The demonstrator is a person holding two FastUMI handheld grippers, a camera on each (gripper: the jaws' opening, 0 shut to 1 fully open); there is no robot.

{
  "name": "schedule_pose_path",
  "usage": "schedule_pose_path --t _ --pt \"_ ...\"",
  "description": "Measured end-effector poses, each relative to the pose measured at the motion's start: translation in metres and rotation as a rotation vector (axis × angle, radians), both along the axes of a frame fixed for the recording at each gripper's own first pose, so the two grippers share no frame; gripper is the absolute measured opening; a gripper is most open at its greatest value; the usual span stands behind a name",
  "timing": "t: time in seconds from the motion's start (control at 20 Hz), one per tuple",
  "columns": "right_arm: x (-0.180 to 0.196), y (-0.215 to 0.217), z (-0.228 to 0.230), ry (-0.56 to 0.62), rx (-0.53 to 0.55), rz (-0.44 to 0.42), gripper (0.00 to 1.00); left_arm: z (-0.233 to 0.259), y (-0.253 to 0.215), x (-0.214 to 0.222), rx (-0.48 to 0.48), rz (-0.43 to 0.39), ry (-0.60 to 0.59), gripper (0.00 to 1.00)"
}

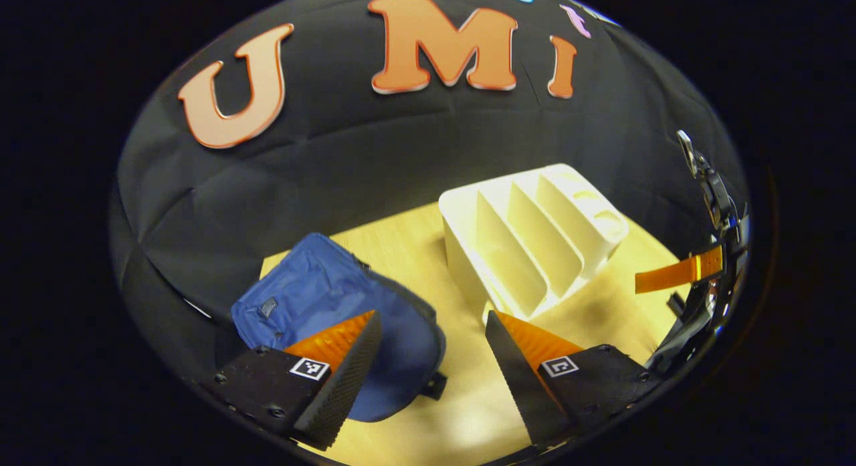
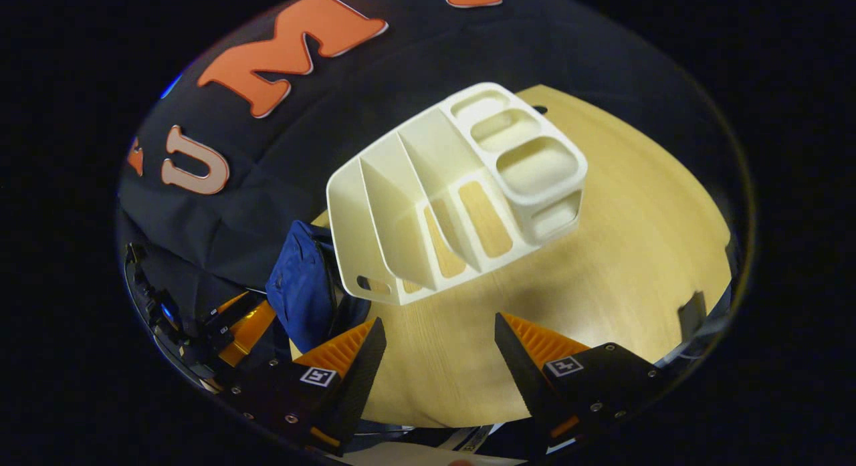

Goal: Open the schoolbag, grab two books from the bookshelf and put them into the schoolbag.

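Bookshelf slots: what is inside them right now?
The white bookshelf holds no books; through its slots the wooden table shows. The blue schoolbag lies beside it, its inside hidden.

The schoolbag [image 1: 321, 299] is plain navy blue with a darker rim and a small dark patch on its cloth; it lies behind the left finger in the left gripper view. The bookshelf [image 1: 528, 242], beyond the right finger there, is cream-white all over. The table [image 2: 635, 252] is pale yellow wood with fine grain. The fingers [image 1: 344, 369] of the left gripper [image 1: 431, 366] have ribbed orange backs, black dotted pads, and black-and-white square markers on black bases. The right gripper [image 2: 438, 369] matches.
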State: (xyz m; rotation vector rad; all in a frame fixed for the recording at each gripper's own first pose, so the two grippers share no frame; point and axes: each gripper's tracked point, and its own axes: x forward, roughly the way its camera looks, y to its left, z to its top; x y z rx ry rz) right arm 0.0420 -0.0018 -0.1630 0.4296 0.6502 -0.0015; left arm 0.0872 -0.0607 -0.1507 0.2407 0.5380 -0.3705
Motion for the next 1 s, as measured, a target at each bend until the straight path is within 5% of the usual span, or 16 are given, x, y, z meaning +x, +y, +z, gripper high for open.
schedule_pose_path --t 0.3,0.6,1.0 --pt "-0.006 -0.028 0.101 -0.379 -0.175 0.042 0.97 0.035 -0.057 -0.039 -0.138 0.075 -0.156 0.98" --pt "-0.033 -0.045 0.166 -0.667 -0.222 0.004 0.96 0.081 -0.088 -0.051 -0.232 0.09 -0.31 0.98" --pt "-0.05 -0.061 0.181 -0.72 -0.228 -0.071 0.97 0.08 -0.11 -0.05 -0.208 0.02 -0.335 0.98"
